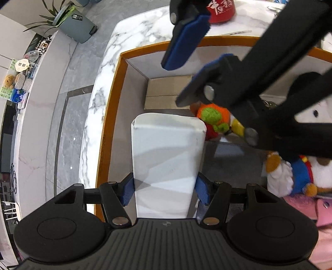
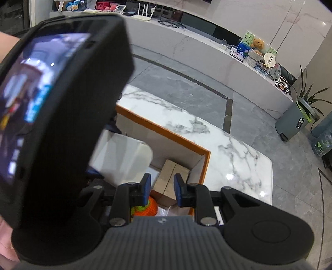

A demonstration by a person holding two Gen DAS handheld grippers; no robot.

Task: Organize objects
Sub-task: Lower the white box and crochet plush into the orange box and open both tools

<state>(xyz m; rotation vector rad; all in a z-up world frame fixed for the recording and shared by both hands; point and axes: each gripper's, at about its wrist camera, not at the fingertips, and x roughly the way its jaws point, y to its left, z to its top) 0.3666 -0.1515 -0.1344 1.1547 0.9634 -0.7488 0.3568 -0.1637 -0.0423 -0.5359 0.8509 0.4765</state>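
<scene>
My left gripper (image 1: pixel 165 190) is shut on a tall white box (image 1: pixel 168 153) and holds it over the orange-rimmed storage box (image 1: pixel 108 128). The white box also shows in the right wrist view (image 2: pixel 124 157). My right gripper (image 2: pixel 160 190) is open and empty, hovering above the storage box (image 2: pixel 186 143); it appears in the left wrist view (image 1: pixel 184 72) just beyond the white box. Inside the storage box lie a brown cardboard box (image 1: pixel 164 93), an orange and green knitted toy (image 1: pixel 213 116) and a plush doll in blue (image 1: pixel 298 174).
The storage box stands on a white marble table (image 2: pixel 232 153). A red item (image 1: pixel 222 10) sits behind the box. The left gripper's body (image 2: pixel 62 103) fills the left of the right wrist view. A grey bin (image 2: pixel 294 122) and plant stand on the floor.
</scene>
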